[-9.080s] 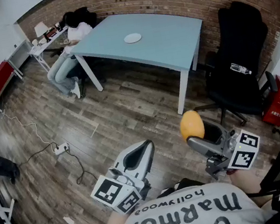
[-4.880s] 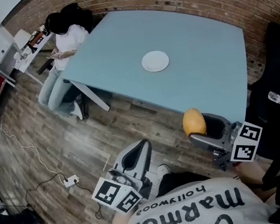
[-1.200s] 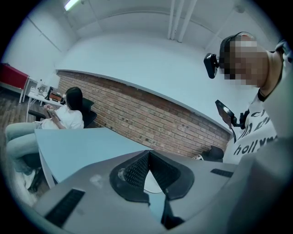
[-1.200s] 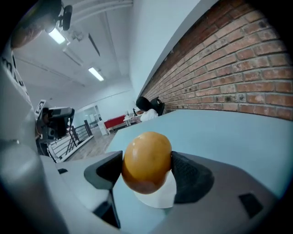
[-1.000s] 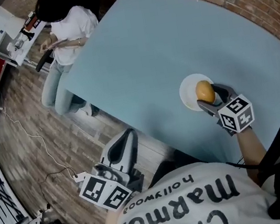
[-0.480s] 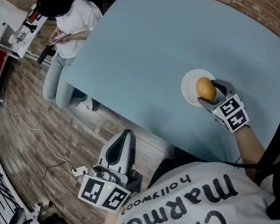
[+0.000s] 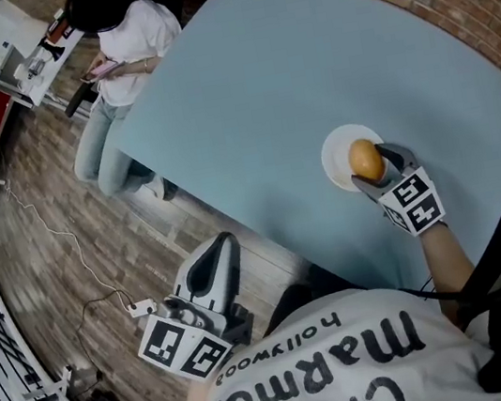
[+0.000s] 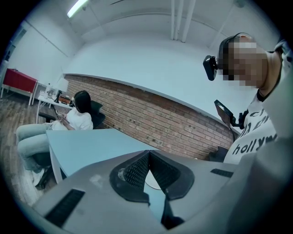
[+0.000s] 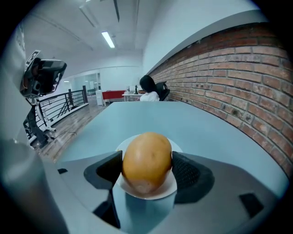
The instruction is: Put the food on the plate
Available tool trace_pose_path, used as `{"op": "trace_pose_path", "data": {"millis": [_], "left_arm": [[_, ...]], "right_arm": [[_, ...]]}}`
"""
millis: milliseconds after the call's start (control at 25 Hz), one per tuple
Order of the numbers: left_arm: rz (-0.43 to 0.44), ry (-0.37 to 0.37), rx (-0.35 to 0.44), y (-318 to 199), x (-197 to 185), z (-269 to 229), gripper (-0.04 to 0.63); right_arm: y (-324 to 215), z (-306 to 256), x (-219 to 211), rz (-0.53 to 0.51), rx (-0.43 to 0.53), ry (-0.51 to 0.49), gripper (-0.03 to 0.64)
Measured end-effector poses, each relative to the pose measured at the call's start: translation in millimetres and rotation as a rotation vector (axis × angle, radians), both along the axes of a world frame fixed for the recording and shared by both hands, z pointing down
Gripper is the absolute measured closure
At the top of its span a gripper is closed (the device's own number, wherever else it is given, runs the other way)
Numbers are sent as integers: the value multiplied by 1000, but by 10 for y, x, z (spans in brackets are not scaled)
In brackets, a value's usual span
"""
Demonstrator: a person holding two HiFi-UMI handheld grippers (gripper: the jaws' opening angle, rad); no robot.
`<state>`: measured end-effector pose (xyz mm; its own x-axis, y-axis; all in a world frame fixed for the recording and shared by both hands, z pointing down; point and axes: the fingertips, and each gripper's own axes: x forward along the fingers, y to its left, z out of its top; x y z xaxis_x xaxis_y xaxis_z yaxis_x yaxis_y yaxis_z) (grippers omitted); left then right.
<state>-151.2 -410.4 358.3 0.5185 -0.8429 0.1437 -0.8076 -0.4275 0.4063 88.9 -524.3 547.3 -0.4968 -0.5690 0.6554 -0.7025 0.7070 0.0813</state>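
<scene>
Now lower food (image 9: pixel 146 161), clamped across its short axis in right gripper (image 7: pixel 371 168), straight onto plate (image 7: pixel 331 154) directly beneath; leave left gripper (image 8: pixel 148 154), shut and empty, aside.

The head view is taken from above the person's shoulders, steeply down onto the desk (image 7: pixel 305 71) and the wooden floor (image 7: pixel 60 255). The left gripper view is set low, off the desk's near edge, and is faced across it toward the brick wall (image 8: pixel 174 123). The right gripper view is held close over the plate (image 9: pixel 150 194), along the desk. The seated person (image 7: pixel 123 35) is shared by all three views. A pale patch in the left gripper view is possibly the plate.
</scene>
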Motion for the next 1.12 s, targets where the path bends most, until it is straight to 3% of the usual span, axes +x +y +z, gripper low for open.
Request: {"op": "trace_pose_path", "data": {"millis": [600,880,1120], "left_arm": [[3,9,22,52,36,-23,589],[92,46,56,46,330,-31,589],[167,64,106,142,530,-174,589]], "right_arm": [[43,-50,1,34,-38,-89,282],[160,-498,133,91,35,-217,284],[443,-729,191,111,77,-204,284]]}}
